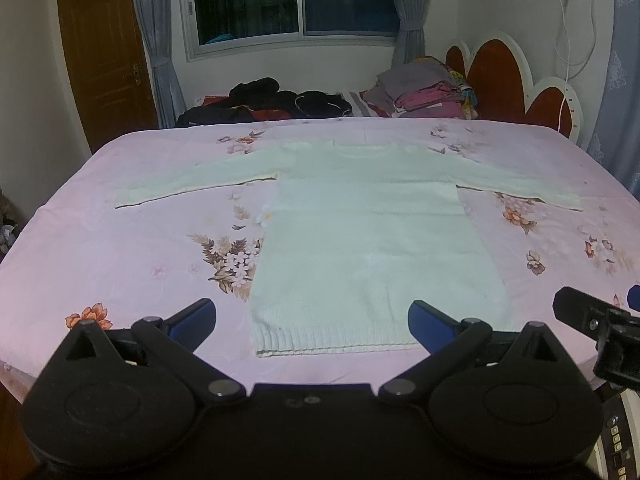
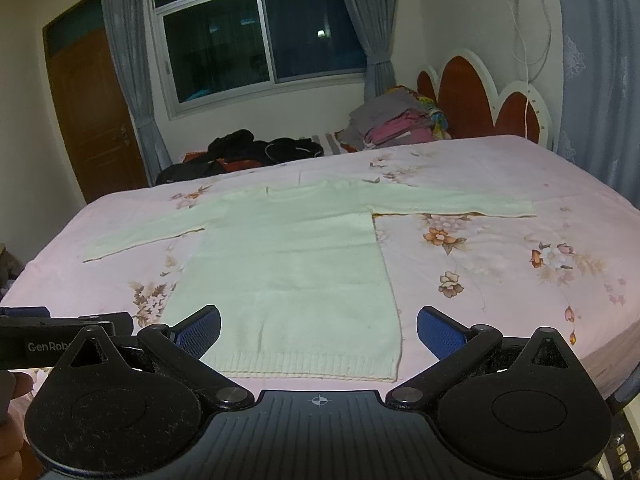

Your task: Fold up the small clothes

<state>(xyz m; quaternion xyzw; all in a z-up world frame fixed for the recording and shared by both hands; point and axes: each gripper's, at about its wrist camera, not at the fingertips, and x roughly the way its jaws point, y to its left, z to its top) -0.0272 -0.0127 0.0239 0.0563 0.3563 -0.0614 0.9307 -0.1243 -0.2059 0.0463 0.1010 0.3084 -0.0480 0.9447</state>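
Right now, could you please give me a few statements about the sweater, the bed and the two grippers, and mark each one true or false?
1. The sweater lies flat on the bed with both sleeves spread out. True.
2. The left gripper is shut on the hem. False: its jaws stand open, holding nothing.
3. The right gripper is open. True.
4. The sweater is already folded in half. False: it is fully spread out, no fold made.
5. Folded clothes are stacked at the far end, by the headboard. True.
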